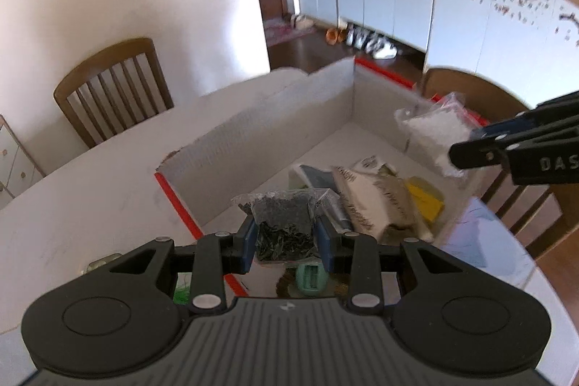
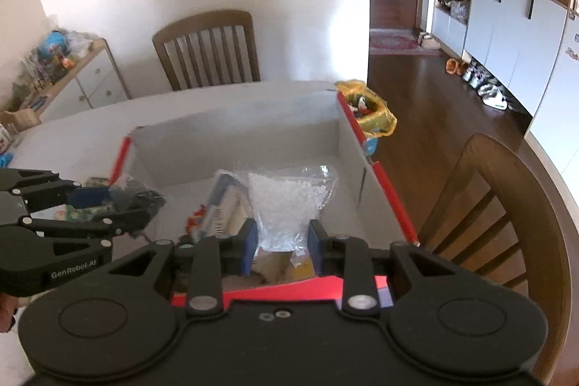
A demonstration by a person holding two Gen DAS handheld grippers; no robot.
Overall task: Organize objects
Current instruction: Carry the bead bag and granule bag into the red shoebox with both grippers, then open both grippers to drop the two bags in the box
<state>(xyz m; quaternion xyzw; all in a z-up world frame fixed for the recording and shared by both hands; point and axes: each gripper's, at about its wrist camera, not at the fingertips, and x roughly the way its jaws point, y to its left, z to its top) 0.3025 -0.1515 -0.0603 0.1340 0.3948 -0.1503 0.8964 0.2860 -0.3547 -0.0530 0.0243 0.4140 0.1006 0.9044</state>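
My left gripper [image 1: 287,241] is shut on a clear bag of dark dried leaves [image 1: 284,223], held above the near left corner of an open white cardboard box [image 1: 275,118] with red-taped edges. My right gripper [image 2: 283,246] is shut on a clear bag of white pellets [image 2: 286,205], hanging over the box's near side. The pellet bag [image 1: 436,136] and the right gripper [image 1: 481,145] also show at the right of the left wrist view. At the left of the right wrist view is the left gripper [image 2: 105,207] with its dark bag [image 2: 139,201]. Packets and a booklet [image 1: 372,198] lie on the box floor.
The box sits on a white table [image 1: 83,183]. Wooden chairs stand at the far side [image 2: 208,47] and the right [image 2: 503,205]. A yellow-lined bin [image 2: 371,111] stands past the box's far right corner. A green item [image 1: 311,277] lies under the left gripper.
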